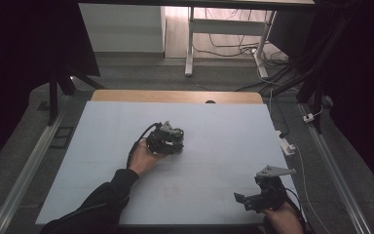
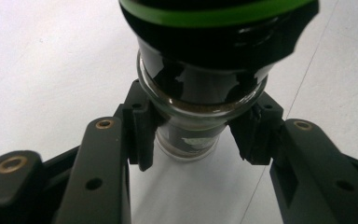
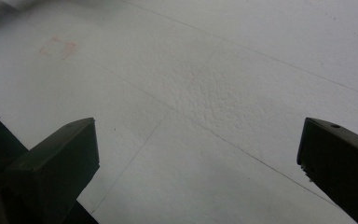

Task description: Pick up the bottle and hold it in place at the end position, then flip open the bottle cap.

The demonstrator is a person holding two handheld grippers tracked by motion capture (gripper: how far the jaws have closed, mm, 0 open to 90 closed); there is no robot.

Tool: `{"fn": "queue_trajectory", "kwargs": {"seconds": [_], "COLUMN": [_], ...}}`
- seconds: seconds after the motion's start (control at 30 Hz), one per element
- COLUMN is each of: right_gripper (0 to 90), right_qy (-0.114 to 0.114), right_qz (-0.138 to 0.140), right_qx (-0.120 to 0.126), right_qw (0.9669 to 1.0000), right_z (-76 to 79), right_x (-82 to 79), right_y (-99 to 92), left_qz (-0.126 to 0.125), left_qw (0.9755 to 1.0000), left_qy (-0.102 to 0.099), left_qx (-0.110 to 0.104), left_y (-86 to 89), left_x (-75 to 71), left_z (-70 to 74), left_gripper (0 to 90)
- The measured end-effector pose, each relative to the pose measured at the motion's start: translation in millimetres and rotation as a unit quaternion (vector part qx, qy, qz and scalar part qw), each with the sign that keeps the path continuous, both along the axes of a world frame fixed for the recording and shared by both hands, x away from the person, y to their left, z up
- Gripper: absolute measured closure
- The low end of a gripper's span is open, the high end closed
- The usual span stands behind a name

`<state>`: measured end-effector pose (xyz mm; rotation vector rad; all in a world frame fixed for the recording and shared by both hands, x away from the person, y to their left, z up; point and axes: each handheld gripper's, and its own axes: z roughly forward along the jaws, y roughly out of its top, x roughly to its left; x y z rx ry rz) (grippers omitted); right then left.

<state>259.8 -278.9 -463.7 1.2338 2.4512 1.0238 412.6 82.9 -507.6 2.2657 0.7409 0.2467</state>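
- The left tongs [image 2: 196, 135] are clamped on a glass jar [image 2: 200, 88] with dark contents, one pad pressing each side of its glass body.
- In the left gripper view the jar fills the space between the two black jaws; its black cap with a green ring [image 2: 214, 16] lies at the top of that view, and the glass end points down toward the camera.
- In the high view the jar [image 1: 175, 136] is near the middle of the pale worktop [image 1: 224, 126], at the tip of the left tongs [image 1: 168, 141], low over the surface; whether it touches the surface cannot be told.
- The right tongs [image 1: 246, 200] sit at the near right corner of the worktop, well apart from the jar.
- In the right gripper view the right tongs [image 3: 198, 158] stand wide, with bare worktop [image 3: 205, 84] between the jaws.
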Motion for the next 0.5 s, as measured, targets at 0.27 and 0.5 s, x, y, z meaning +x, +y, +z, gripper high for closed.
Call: {"fn": "queue_trajectory", "kwargs": {"seconds": [0.27, 0.5], "right_gripper": [0.0, 0.0], "right_qy": [-0.01, -0.012], "right_qz": [-0.006, -0.007], "right_qx": [0.01, 0.017], "right_qw": [0.9999, 0.9998], "right_z": [2.3, 3.6], "right_x": [-1.0, -1.6], "right_y": [-2.2, -2.8], "left_qz": [-0.003, -0.005], "left_qw": [1.0, 1.0], "left_qy": [0.003, 0.003], "left_qx": [0.003, 0.001], "left_y": [0.2, 0.7], "left_x": [0.6, 1.0], "left_z": [0.4, -0.2], "left_gripper": [53.4, 53.4]}}
